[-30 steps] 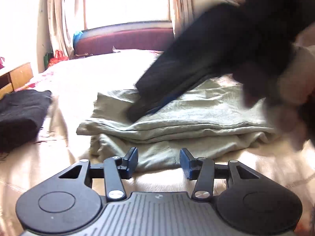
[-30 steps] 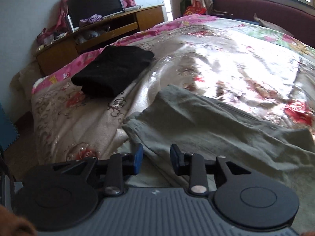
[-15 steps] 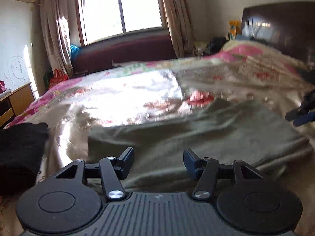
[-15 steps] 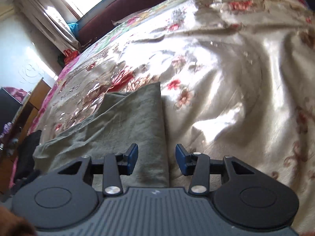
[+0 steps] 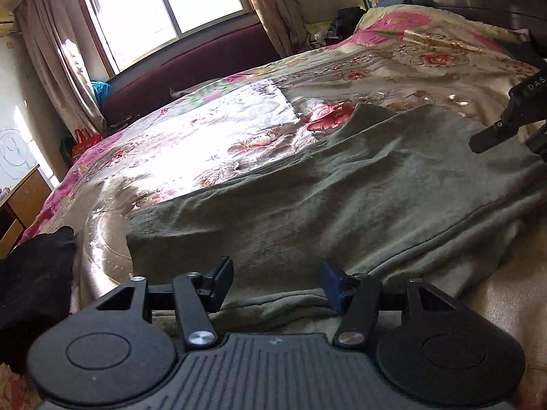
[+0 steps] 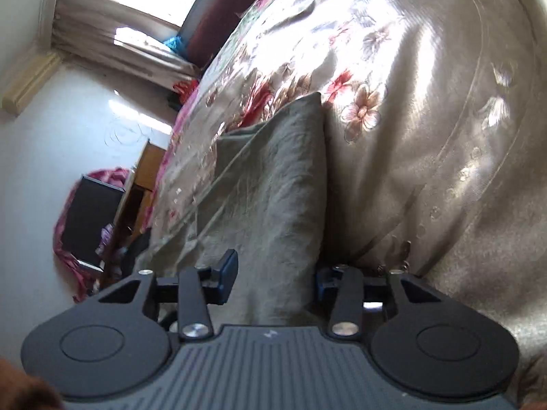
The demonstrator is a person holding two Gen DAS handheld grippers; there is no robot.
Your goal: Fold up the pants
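**Green pants wait on the flowery bed**

A big bed (image 5: pixel 393 78) with a shiny flower cover fills the sunny room, and a window (image 5: pixel 164 3) glows behind it. On the bed lie the green pants (image 5: pixel 342 188), folded into a long flat strip. The strip runs sideways across the left view, from the near left to the far right.

The left gripper (image 5: pixel 277 282) sits low at the near edge of the pants. Its jaws are apart and nothing is pinched; the cloth edge lies just past them. The right gripper (image 6: pixel 275 273) is at the far right end of the strip. From there the pants stretch straight away from it. Its jaws are closing a little, with the end of the cloth between them, but the pads do not look like they press it yet. So each hand is near its own end, and the next fold looks likely to bring one end over to the other.

A black cloth pile (image 5: pixel 30 290) sits off to the left.

A second ago a dark blur crossed the left view. Now it is gone. The right gripper has rolled over and dropped to the pants' end.
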